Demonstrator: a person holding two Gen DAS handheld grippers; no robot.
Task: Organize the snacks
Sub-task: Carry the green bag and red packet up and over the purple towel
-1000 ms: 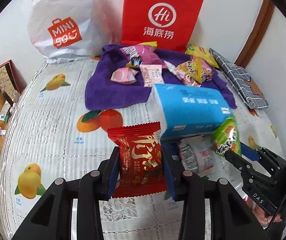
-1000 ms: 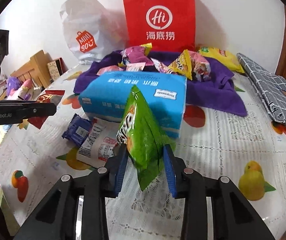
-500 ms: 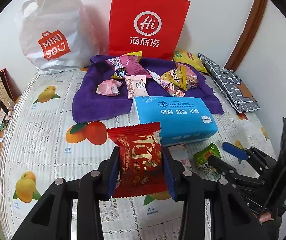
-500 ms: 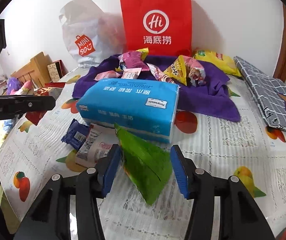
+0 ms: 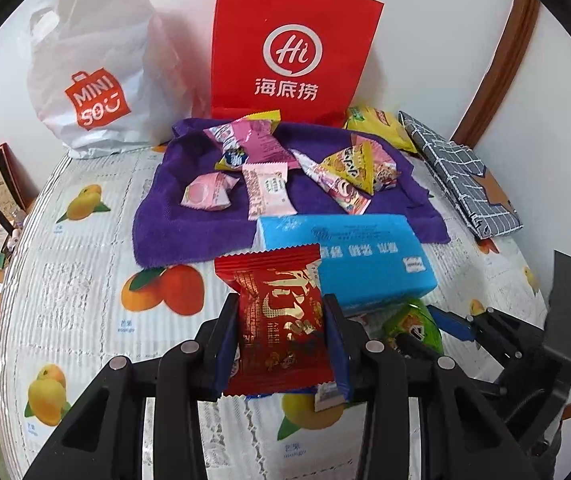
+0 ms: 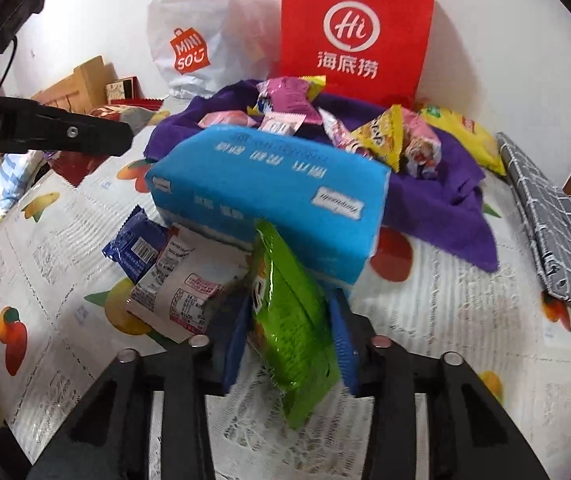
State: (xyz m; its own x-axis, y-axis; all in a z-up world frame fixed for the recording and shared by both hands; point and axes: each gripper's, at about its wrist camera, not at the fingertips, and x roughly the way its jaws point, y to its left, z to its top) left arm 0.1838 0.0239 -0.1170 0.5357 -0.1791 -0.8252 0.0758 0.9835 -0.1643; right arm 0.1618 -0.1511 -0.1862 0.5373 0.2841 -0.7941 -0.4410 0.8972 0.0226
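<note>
Red snack packet [image 5: 279, 320] clamped in left gripper [image 5: 281, 344], green packet [image 6: 289, 320] between closing right gripper [image 6: 291, 340]

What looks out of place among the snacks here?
The blue tissue pack isn't a snack, yet it sits amid them, overlapping the purple towel's edge. A dark blue packet and a white wrapper lie half tucked under it, off the towel.

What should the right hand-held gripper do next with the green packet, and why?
Probably finish closing and lift: the right hand-held gripper is closing, the green packet stands between its pads, leaning against the blue tissue pack.
</note>
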